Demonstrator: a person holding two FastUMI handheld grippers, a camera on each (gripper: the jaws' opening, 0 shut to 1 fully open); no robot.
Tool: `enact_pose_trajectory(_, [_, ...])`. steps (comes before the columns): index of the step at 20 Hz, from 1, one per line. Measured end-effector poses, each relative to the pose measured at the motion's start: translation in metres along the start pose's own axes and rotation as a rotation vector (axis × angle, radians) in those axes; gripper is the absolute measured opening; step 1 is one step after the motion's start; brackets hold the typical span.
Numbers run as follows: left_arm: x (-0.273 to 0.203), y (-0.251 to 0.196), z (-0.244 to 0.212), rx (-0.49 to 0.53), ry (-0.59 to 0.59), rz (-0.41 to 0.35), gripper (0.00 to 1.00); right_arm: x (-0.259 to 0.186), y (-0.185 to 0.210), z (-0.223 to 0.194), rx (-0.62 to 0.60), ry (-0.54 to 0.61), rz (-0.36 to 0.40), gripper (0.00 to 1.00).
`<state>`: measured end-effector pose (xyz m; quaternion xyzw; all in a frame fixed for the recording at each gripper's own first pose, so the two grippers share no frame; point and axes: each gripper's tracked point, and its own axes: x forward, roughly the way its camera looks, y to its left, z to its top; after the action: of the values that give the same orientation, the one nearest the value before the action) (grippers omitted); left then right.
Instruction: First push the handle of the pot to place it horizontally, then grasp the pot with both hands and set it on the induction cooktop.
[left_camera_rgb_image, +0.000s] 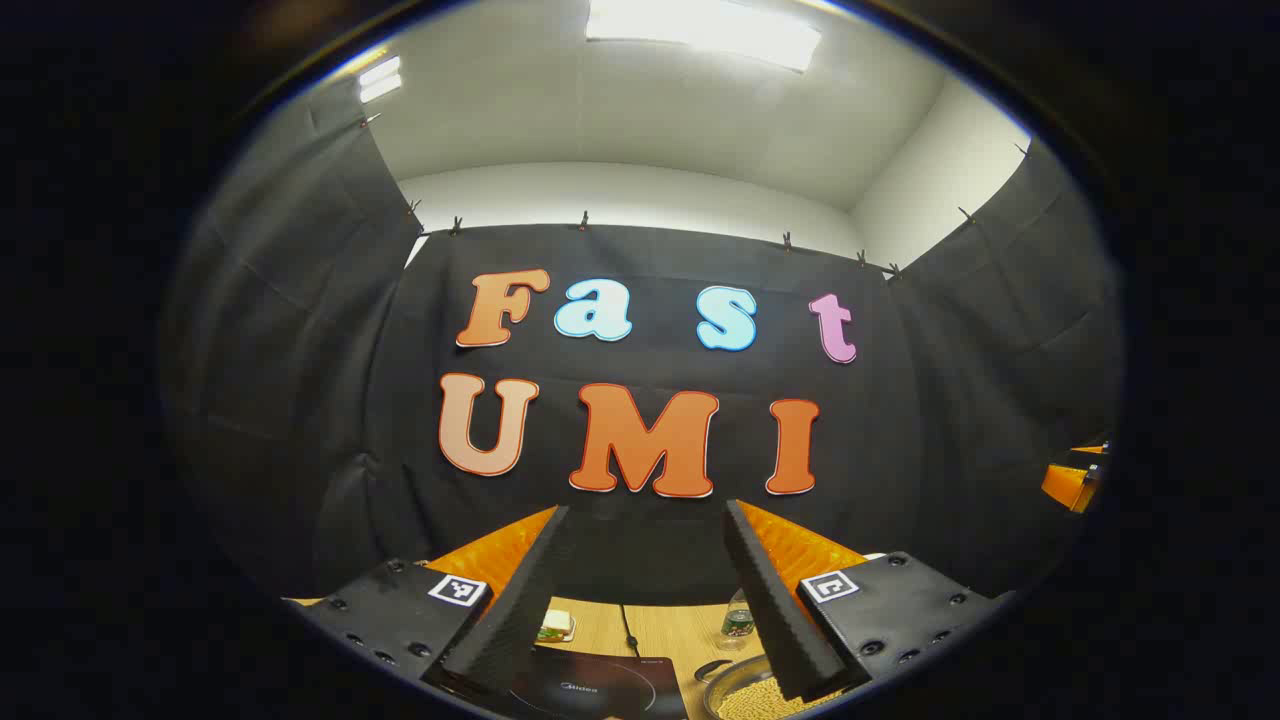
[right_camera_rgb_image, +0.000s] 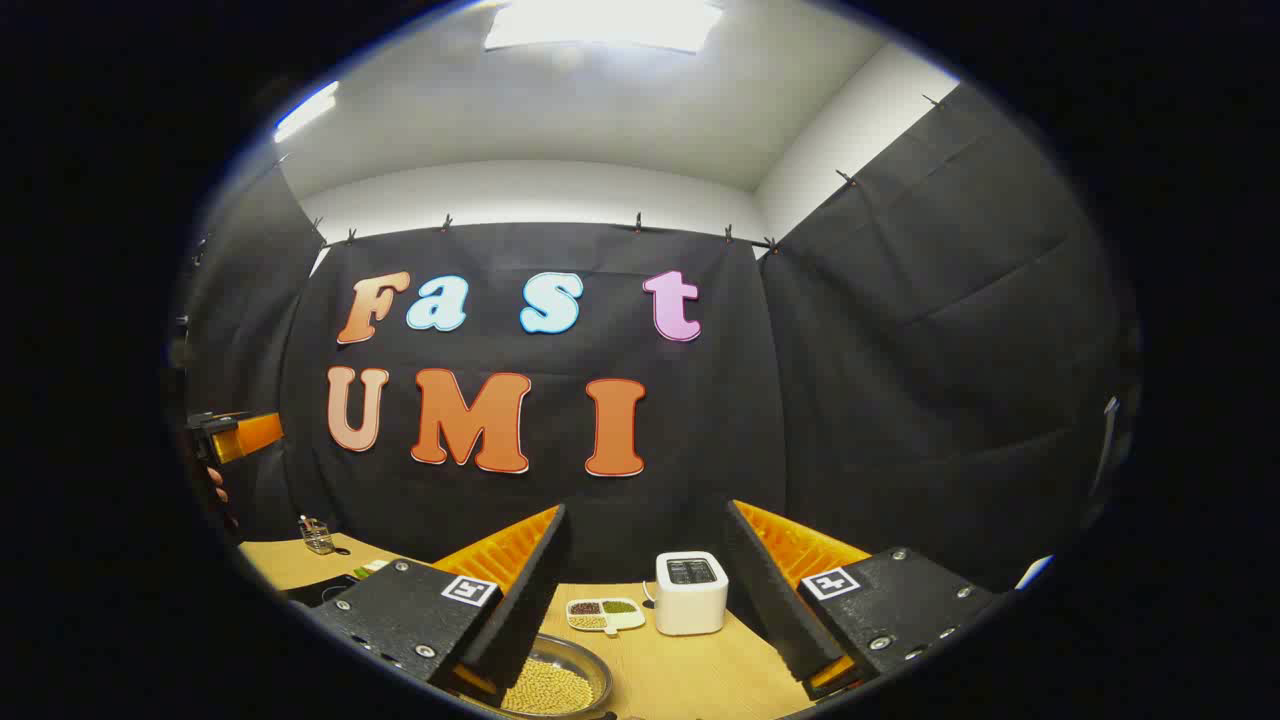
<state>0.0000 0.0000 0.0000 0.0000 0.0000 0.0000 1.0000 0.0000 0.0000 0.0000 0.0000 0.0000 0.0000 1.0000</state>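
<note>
A metal pot (left_camera_rgb_image: 752, 697) filled with yellowish beans sits on the wooden table at the bottom of the left gripper view, with its dark handle (left_camera_rgb_image: 712, 668) pointing away. Left of it lies the black induction cooktop (left_camera_rgb_image: 585, 688). My left gripper (left_camera_rgb_image: 646, 508) hangs open above both, holding nothing. In the right gripper view the pot (right_camera_rgb_image: 556, 686) shows low, beside my left finger. My right gripper (right_camera_rgb_image: 644, 508) is open and empty, raised above the table.
A white boxy appliance (right_camera_rgb_image: 690, 592) and a small divided dish (right_camera_rgb_image: 605, 613) of beans stand behind the pot. A small bottle (left_camera_rgb_image: 737, 620) and a snack (left_camera_rgb_image: 555, 627) sit beyond the cooktop. A glass holder (right_camera_rgb_image: 317, 535) stands at the far left. The other gripper (right_camera_rgb_image: 235, 435) and a hand (right_camera_rgb_image: 216, 490) show at the left edge.
</note>
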Motion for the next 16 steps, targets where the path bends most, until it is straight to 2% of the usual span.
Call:
enact_pose_trajectory(3, [-0.003, -0.001, 0.002, 0.001, -0.007, -0.003, 1.0, 0.002, -0.001, 0.0, 0.002, -0.003, 0.003, 0.95])
enact_pose_trajectory(4, [-0.002, 0.0, 0.004, 0.002, -0.01, -0.002, 0.96, 0.001, 0.0, 0.0, 0.003, -0.002, 0.006, 0.95])
enact_pose_trajectory(6, [-0.003, 0.001, 0.005, 0.006, -0.015, 0.0, 1.0, 0.0, 0.003, 0.0, 0.005, -0.002, 0.018, 0.95])
enact_pose_trajectory(16, [-0.01, 0.012, 0.014, 0.022, -0.042, 0.005, 1.0, 0.002, 0.02, 0.003, -0.005, -0.014, 0.05, 0.95])
